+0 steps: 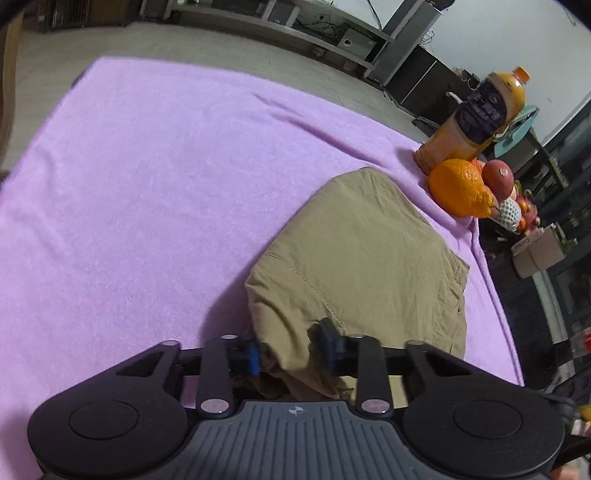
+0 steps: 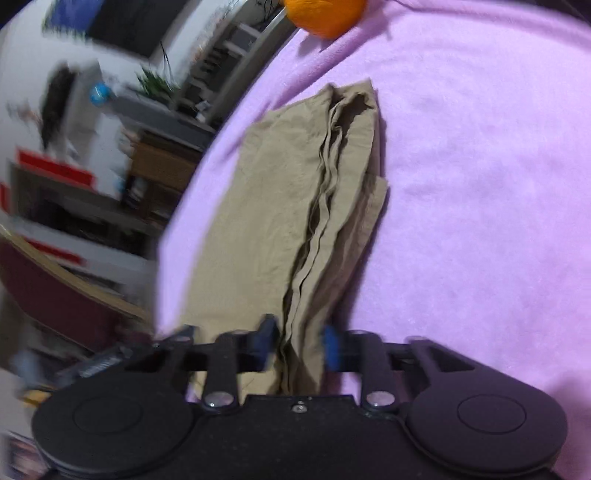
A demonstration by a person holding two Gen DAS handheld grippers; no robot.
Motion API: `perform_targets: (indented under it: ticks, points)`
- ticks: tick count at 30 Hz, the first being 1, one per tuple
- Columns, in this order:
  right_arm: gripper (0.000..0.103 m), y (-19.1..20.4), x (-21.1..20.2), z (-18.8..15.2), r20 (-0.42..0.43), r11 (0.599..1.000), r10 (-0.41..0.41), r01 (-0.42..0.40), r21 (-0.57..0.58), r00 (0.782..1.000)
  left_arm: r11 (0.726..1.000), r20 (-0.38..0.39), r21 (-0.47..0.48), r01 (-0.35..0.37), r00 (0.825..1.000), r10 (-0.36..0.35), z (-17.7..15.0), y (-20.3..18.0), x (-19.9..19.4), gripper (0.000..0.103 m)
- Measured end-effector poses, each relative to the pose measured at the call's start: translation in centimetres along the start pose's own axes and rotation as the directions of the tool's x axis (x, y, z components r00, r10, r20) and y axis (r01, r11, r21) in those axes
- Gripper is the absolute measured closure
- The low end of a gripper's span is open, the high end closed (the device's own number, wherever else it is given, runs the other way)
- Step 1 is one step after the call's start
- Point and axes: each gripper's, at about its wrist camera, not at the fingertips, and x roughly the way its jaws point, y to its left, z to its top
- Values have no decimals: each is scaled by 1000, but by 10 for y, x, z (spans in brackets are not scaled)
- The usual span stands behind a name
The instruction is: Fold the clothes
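Clamping khaki garment (image 1: 362, 251) | left gripper (image 1: 291, 350), right gripper (image 2: 299, 347) | lilac cloth (image 1: 147, 184)

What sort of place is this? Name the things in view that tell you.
Probably a workroom or lab staged as a home: a table under a purple cloth, khaki trousers being folded, a juice bottle and fruit, with metal shelving behind.
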Motion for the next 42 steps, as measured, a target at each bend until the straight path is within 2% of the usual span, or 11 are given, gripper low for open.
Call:
perform_targets:
  ticks: [7, 12, 16, 18, 21, 25, 28, 31, 35, 40, 42]
  points:
    - [91, 37, -72, 26, 66, 982, -46, 58, -180, 997, 997, -40, -58, 55, 998, -57, -54, -50, -43, 85]
    - [90, 32, -93, 29, 49, 929, -160, 167, -330, 986, 992, -82, -116, 40, 995, -50, -120, -82, -25, 82]
    - [75, 2, -74, 26, 14, 901, -255, 242, -360, 967, 999, -59, -40, -7, 998, 5, -125, -88, -20, 72]
    - [72, -12, -83, 25, 10, 931, -208, 201, -306, 978, 995, -29, -99, 28, 999, -31, -121, -76, -35, 68]
    - [35, -27, -112, 23, 35, 966, -94, 100, -238, 995, 986, 50, -158, 48, 998, -41, -115, -57, -57, 49]
    - [33, -45, -119, 28, 44, 982, -37, 45, -184, 998, 972, 68, -229, 60, 997, -45, -100, -40, -55, 42]
    - [38, -56, -103, 32, 25, 992, -7, 10, -125, 1000, 970, 39, -238, 51, 998, -43, -84, -37, -34, 41]
    - [55, -57, -86, 40, 28, 994, 5, -2, -110, 1000, 972, 26, -227, 63, 998, -59, -70, -32, -13, 41]
    - [57, -44, -65, 46, 25, 987, 8, -4, -160, 1000, 971, 0, -202, 124, 992, -127, -66, -34, 12, 50]
    - [87, -25, -49, 36, 58, 961, -101, 113, -252, 993, 998, 63, -7, 70, 996, -69, -72, -70, 9, 70]
    - [91, -19, -54, 36, 59, 968, -111, 122, -219, 992, 997, 117, 65, 33, 992, -41, -74, -84, -2, 77]
